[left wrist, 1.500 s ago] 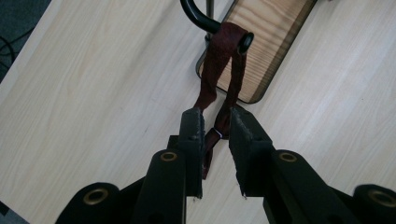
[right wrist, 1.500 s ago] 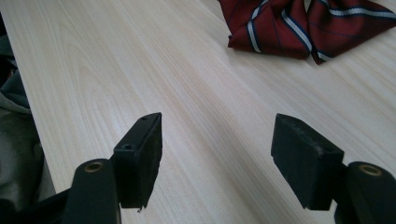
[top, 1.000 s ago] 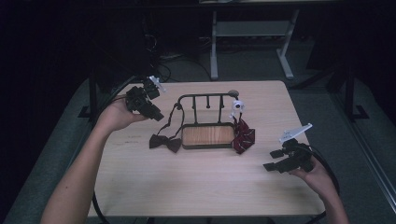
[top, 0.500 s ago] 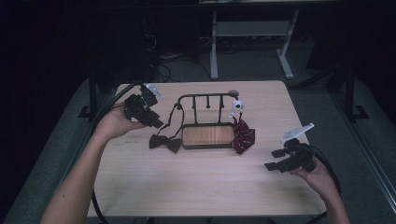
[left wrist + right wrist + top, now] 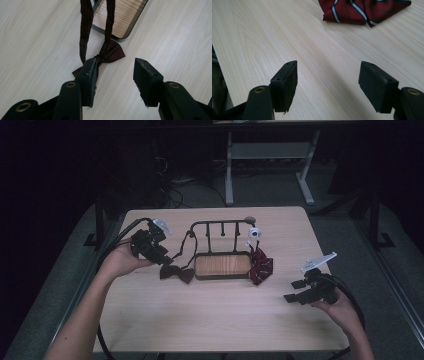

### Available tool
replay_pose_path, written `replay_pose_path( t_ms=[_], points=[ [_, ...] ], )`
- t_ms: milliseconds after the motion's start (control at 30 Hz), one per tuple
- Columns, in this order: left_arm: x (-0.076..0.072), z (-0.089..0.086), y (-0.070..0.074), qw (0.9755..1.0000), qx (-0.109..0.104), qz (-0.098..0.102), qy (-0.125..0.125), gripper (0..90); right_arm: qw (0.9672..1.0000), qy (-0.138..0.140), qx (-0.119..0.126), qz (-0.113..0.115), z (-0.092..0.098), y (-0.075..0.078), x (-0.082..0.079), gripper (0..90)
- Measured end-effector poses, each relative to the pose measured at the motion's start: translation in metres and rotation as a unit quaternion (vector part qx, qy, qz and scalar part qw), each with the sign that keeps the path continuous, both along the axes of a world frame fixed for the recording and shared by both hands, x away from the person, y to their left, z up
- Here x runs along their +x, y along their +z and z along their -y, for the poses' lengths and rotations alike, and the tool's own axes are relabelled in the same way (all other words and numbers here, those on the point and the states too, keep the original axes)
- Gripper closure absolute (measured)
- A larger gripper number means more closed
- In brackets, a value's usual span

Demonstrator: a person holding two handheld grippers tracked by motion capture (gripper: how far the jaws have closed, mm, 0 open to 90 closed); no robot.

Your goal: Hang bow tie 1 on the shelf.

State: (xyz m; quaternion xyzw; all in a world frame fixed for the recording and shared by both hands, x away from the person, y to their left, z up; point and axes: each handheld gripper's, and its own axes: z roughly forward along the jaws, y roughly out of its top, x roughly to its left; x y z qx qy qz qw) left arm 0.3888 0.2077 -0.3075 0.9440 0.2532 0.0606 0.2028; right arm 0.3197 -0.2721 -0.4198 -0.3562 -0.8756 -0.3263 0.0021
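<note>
Bow tie: dark maroon bow tie [image 5: 107, 53] lies flat on the desk [image 5: 215, 320], just left of the rack's base; its strap [image 5: 86, 30] runs up in two bands toward the rack's top bar.
Left claw: the left claw [image 5: 115, 75] sits low over the bow tie, jaws apart and just been opening; the near wing of the tie lies at the left pad, whether touching I cannot tell, and nothing is pinched between the pads.
Left hand: the left hand [image 5: 117, 262] holds that claw at the desk's left side, close to the tie.
Rack: black wire rack [image 5: 220, 227] with a wooden base plate [image 5: 222, 265] stands mid-desk, a row of short pegs hanging from its top bar.
Striped tie: red bow tie with pale stripes [image 5: 364, 10] lies bunched on the desk, touching the right end of the base plate.
Right claw: the right claw [image 5: 328, 82] hovers over bare wood, well apart from the striped tie, jaws wide and empty.
Right hand: the right hand [image 5: 340, 307] grips it near the desk's right front corner.
</note>
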Motion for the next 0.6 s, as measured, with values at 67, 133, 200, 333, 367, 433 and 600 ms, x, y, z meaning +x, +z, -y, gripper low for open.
replay_pose_path(
  t_ms=[67, 133, 200, 333, 367, 433, 600],
  points=[
    [-0.003, -0.001, -0.002, 1.0000, -0.004, 0.002, -0.001, 51.7, 1.0000, 0.001, -0.001, 0.000, 0.000, 0.000, 0.000, 31.1],
    [-0.006, -0.002, -0.005, 1.0000, -0.006, 0.003, -0.003, 50.1, 1.0000, 0.000, -0.002, -0.001, 0.000, 0.000, 0.000, 31.0],
    [-0.008, -0.003, -0.008, 1.0000, -0.008, 0.000, 0.000, 49.2, 1.0000, -0.001, -0.002, 0.000, 0.000, 0.000, 0.000, 31.1],
    [-0.010, -0.007, -0.013, 1.0000, -0.009, -0.001, 0.001, 47.6, 1.0000, -0.002, -0.002, 0.000, 0.000, 0.000, -0.001, 31.1],
    [-0.011, -0.007, -0.015, 0.9999, -0.011, -0.002, 0.001, 47.2, 1.0000, -0.004, -0.002, -0.002, 0.000, 0.000, -0.001, 31.1],
    [-0.014, -0.009, -0.017, 1.0000, -0.008, -0.001, -0.002, 46.7, 1.0000, -0.005, -0.002, -0.004, 0.000, 0.000, -0.001, 31.1],
    [-0.019, -0.011, -0.022, 0.9999, -0.011, 0.001, 0.001, 42.1, 1.0000, -0.002, -0.002, -0.002, 0.000, -0.001, -0.001, 31.0]
  ],
)
